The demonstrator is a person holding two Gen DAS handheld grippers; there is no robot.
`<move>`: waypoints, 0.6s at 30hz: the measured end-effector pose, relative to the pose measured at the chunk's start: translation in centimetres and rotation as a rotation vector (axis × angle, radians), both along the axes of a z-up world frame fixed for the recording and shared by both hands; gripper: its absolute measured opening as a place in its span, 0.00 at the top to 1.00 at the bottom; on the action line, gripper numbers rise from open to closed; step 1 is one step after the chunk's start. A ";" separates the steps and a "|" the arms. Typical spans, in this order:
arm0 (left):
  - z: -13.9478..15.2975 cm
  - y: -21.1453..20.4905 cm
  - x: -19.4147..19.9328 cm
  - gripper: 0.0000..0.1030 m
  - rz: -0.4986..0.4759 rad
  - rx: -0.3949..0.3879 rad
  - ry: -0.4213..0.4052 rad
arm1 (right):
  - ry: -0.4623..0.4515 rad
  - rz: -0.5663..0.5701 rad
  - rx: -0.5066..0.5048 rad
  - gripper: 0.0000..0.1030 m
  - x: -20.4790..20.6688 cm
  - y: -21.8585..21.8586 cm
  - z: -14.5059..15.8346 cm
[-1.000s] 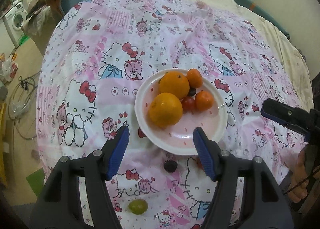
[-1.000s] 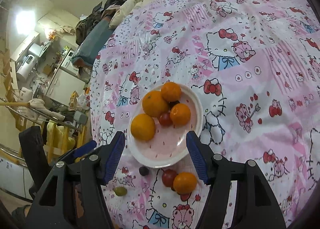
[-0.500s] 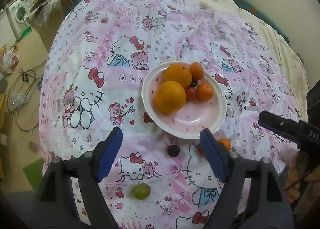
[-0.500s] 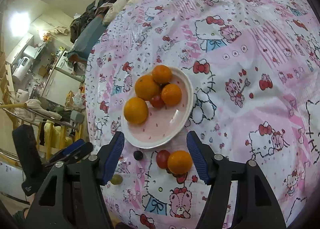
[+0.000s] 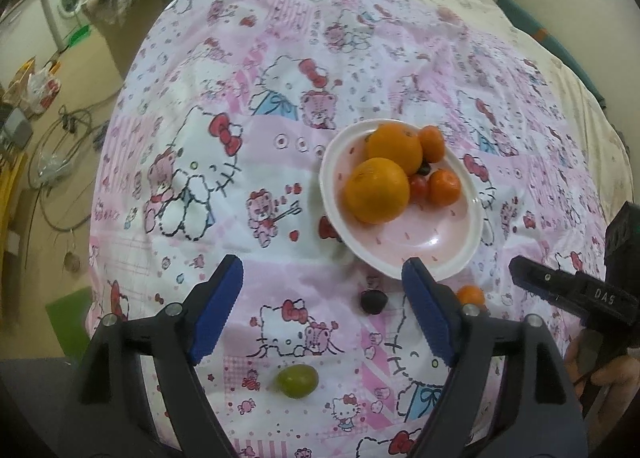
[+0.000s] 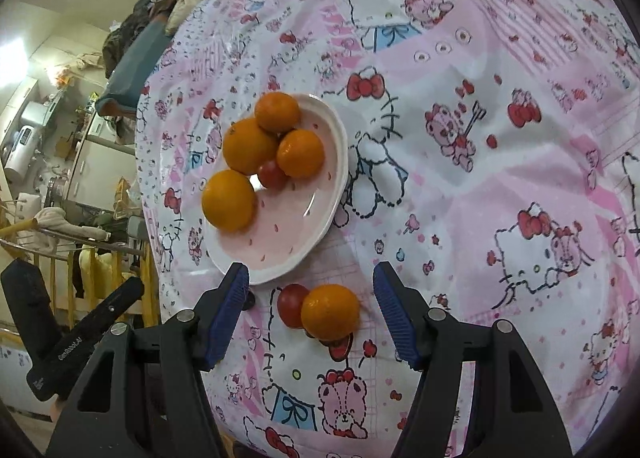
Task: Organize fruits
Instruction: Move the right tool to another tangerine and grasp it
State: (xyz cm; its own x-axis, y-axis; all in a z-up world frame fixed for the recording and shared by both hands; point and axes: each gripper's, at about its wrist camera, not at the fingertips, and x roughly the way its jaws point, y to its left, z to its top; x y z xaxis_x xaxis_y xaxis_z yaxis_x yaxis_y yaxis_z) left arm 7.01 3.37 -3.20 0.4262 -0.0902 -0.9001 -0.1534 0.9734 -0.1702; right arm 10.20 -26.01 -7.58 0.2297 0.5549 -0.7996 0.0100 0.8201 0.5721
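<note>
A white and pink plate (image 5: 420, 236) (image 6: 288, 234) on the bedcover holds two large oranges (image 5: 378, 190), two small tangerines (image 5: 445, 187), a red tomato (image 5: 419, 187) and a dark grape (image 5: 425, 168). Loose on the cover lie a dark grape (image 5: 373, 300), a green grape (image 5: 298, 380), a tangerine (image 6: 330, 312) and a red tomato (image 6: 291, 304). My left gripper (image 5: 322, 278) hangs open above the cover, near the dark grape, with nothing between its pads. My right gripper (image 6: 312, 278) is open around the loose tangerine and tomato, its pads clear of both.
The pink Hello Kitty cover (image 5: 240, 118) drapes a bed whose edge drops off on the left to a floor with cables (image 5: 60, 162) and a washing machine (image 5: 66, 2). A person's hand (image 5: 612, 374) holds the right gripper's handle. Clothes pile up at the far end.
My left jaws have spread wider and the plate has slid right in that view. My right gripper has sunk; the loose tangerine and tomato now sit between its fingers.
</note>
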 end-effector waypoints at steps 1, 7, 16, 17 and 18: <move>-0.1 0.3 0.0 0.23 0.012 -0.007 0.007 | 0.007 0.005 -0.001 0.34 0.0 0.2 -0.1; -0.2 1.1 0.1 0.23 0.047 -0.050 0.024 | 0.065 0.102 -0.097 0.34 -0.2 3.5 -1.9; -0.8 1.0 0.5 0.23 0.054 -0.063 0.052 | 0.144 0.144 -0.146 0.55 -0.7 4.1 -4.1; -0.9 1.0 0.5 0.23 0.054 -0.064 0.056 | 0.146 0.135 -0.145 0.58 -0.7 3.7 -4.0; -1.1 0.9 0.6 0.23 0.054 -0.064 0.060 | 0.149 0.130 -0.131 0.58 -0.8 3.5 -4.0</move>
